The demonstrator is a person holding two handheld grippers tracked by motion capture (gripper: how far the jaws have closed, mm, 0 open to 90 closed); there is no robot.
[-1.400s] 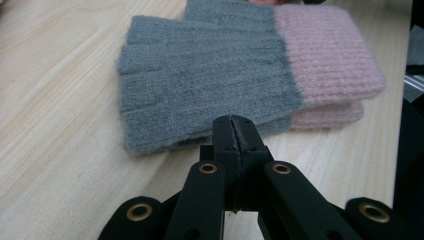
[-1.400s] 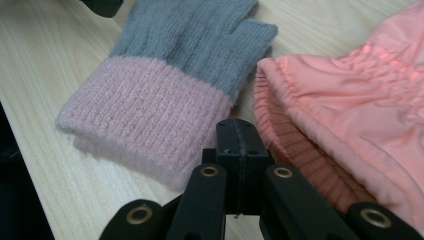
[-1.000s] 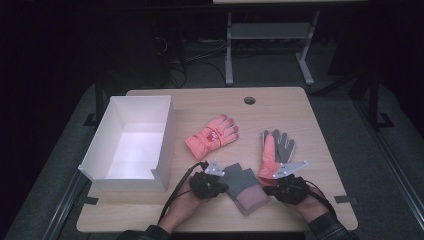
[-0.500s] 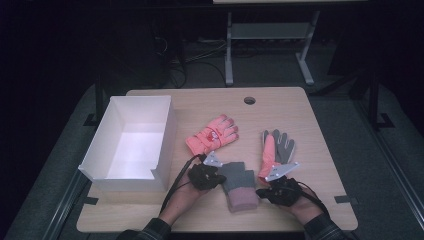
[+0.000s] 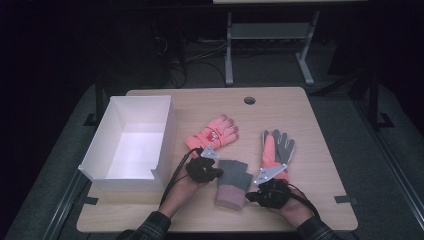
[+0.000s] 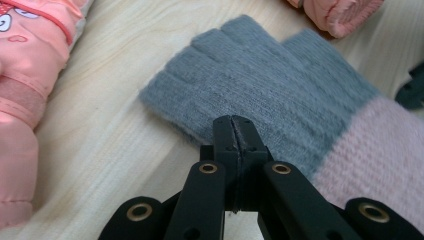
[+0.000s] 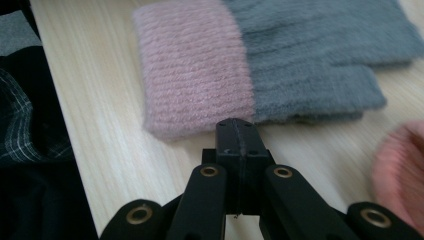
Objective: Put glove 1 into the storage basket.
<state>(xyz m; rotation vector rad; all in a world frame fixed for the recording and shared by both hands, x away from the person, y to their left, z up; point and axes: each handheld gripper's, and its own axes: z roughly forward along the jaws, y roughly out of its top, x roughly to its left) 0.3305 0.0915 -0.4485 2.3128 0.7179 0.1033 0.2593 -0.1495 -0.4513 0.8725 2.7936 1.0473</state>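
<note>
High view first: the grey and pink knit glove [image 5: 234, 182] lies flat at the lower middle of the counter [image 5: 310, 150], right between the two hands, so I'd guess it's the next one headed for the white box [image 5: 131, 145] at the left. The left gripper [image 5: 212, 171] sits at its left edge, the right gripper [image 5: 254, 194] low at its right, forearms coming up from the bottom. The orange glove [image 5: 212, 134] and the grey-palmed glove [image 5: 276, 150] lie higher up.

Left gripper view: jaws pressed together, empty, tip at the glove's grey part [image 6: 270, 85].

Right gripper view: same deal, jaws fully closed on nothing, tip just short of the pink cuff [image 7: 192, 65].
</note>
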